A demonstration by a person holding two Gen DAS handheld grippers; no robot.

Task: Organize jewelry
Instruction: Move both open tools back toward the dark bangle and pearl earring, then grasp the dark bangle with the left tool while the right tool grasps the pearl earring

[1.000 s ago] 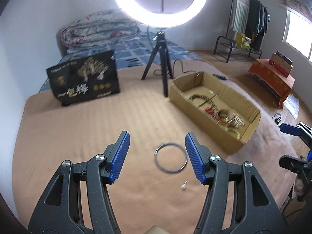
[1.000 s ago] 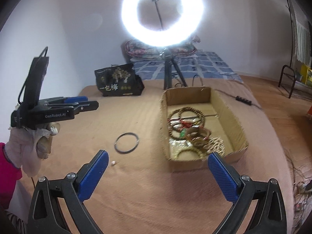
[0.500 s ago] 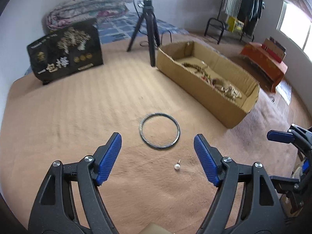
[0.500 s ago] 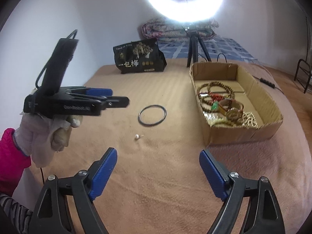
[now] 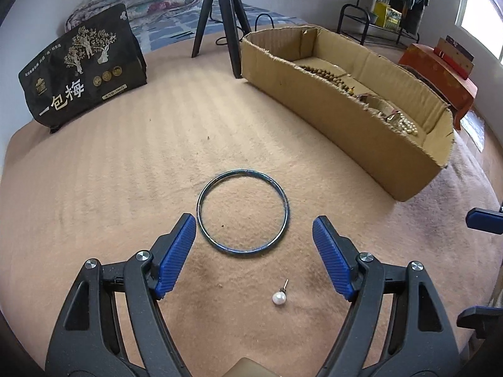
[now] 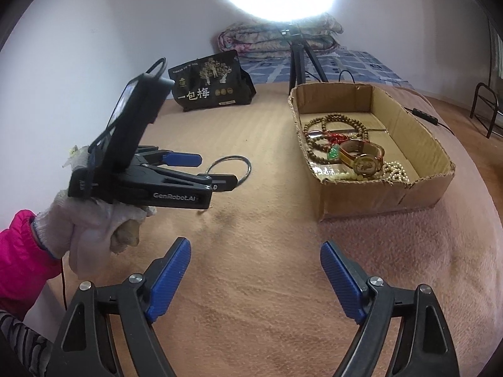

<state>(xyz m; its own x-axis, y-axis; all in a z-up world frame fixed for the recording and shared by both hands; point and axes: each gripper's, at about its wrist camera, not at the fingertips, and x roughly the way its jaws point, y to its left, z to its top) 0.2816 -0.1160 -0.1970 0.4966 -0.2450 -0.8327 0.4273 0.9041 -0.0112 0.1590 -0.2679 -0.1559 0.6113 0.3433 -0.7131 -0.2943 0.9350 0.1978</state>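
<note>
A thin dark bangle (image 5: pixel 242 212) lies flat on the tan blanket, just ahead of my open left gripper (image 5: pixel 254 253), between its blue fingertips. A small pearl earring (image 5: pixel 279 297) lies closer in, between the jaws toward the right finger. The bangle also shows in the right wrist view (image 6: pixel 232 165), partly behind the left gripper (image 6: pixel 213 172). My right gripper (image 6: pixel 255 278) is open and empty, low over the blanket in front of the cardboard box (image 6: pixel 418 188). The box holds bead necklaces, a watch (image 6: pixel 361 157) and pearls.
A black printed bag (image 5: pixel 81 66) stands at the back left. A ring-light tripod (image 5: pixel 221 9) stands behind the box (image 5: pixel 355 122). Folded bedding lies at the far back. A clothes rack (image 5: pixel 393 3) and an orange table (image 5: pixel 440 72) are at the far right.
My left gripper has dropped and moved forward, so the bangle and pearl earring now lie close between its fingertips, and its jaws have widened. My right gripper has lowered and moved toward the box.
</note>
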